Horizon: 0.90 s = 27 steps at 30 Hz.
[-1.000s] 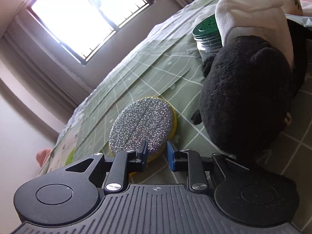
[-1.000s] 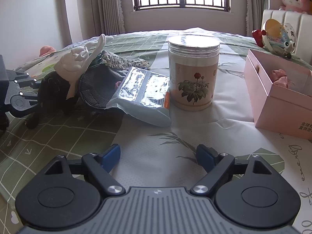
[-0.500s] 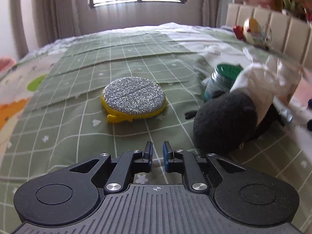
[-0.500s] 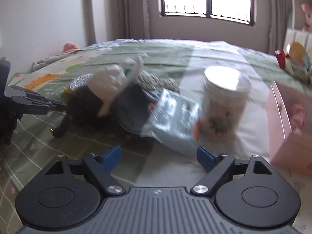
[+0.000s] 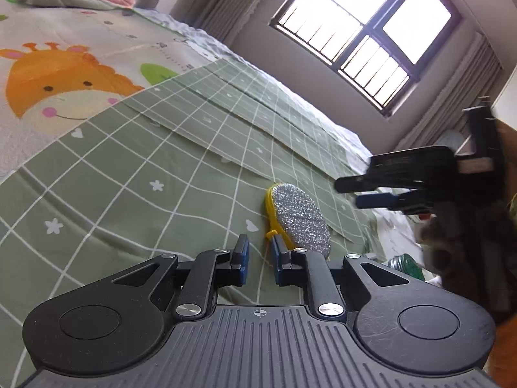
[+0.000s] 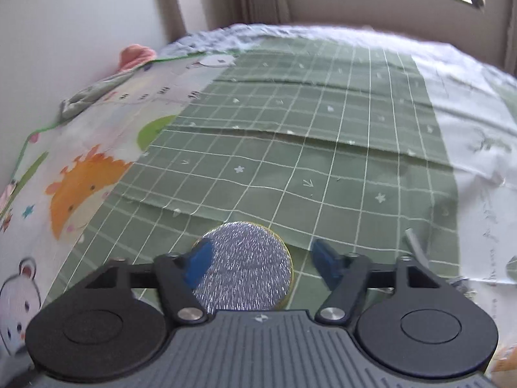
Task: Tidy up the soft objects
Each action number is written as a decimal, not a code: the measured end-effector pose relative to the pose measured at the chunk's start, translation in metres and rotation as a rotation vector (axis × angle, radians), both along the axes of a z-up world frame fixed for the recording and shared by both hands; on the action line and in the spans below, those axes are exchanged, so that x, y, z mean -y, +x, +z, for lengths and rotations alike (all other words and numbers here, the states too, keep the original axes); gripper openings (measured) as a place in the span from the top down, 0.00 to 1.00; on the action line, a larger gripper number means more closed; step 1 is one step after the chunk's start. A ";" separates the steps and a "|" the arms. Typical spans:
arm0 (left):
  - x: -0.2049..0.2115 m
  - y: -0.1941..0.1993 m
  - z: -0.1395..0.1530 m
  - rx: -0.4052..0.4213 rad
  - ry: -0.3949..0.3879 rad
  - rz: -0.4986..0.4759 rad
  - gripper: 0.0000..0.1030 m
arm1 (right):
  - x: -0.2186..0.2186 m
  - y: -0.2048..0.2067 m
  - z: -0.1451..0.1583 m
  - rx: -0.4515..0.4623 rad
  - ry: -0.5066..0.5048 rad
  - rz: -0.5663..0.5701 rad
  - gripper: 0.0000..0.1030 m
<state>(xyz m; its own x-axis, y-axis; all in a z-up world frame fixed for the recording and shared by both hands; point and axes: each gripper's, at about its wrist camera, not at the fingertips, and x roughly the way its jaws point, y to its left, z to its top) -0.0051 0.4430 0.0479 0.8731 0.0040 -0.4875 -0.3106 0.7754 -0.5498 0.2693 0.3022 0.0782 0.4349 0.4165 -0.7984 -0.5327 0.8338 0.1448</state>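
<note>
Bed [image 6: 323, 135], green grid sheet. Left hand-held gripper [image 5: 257, 260] pressed together, empty. Right hand-held gripper [image 6: 261, 262] closing around glittery round sponge [image 6: 245, 265], pads not yet touching.

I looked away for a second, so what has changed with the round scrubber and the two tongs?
The right tongs swung from the jar side to over the round scrubber, closing, not pressing it. The left tongs, shut and empty, backed off the scrubber. The scrubber lies where it was on the green sheet.
</note>
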 end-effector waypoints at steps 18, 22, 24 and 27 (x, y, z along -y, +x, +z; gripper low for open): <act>0.062 -0.035 0.012 0.022 0.168 -0.206 0.84 | 0.058 -0.137 0.012 0.146 0.003 0.315 0.59; 0.082 -0.026 0.004 -0.107 0.289 -0.122 0.83 | 0.090 -0.166 0.010 0.220 0.043 0.317 0.57; 0.076 -0.030 -0.003 -0.136 0.250 -0.075 0.83 | 0.088 -0.176 -0.007 0.214 0.041 0.341 0.63; 0.063 -0.037 -0.016 -0.162 0.140 -0.052 0.83 | 0.077 -0.186 -0.038 0.180 -0.001 0.348 0.78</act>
<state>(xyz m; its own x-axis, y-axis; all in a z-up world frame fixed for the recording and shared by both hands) -0.0418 0.3803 0.0316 0.7840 0.0387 -0.6195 -0.3438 0.8580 -0.3815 0.0829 0.2249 0.0401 0.4013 0.5627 -0.7227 -0.8003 0.5992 0.0222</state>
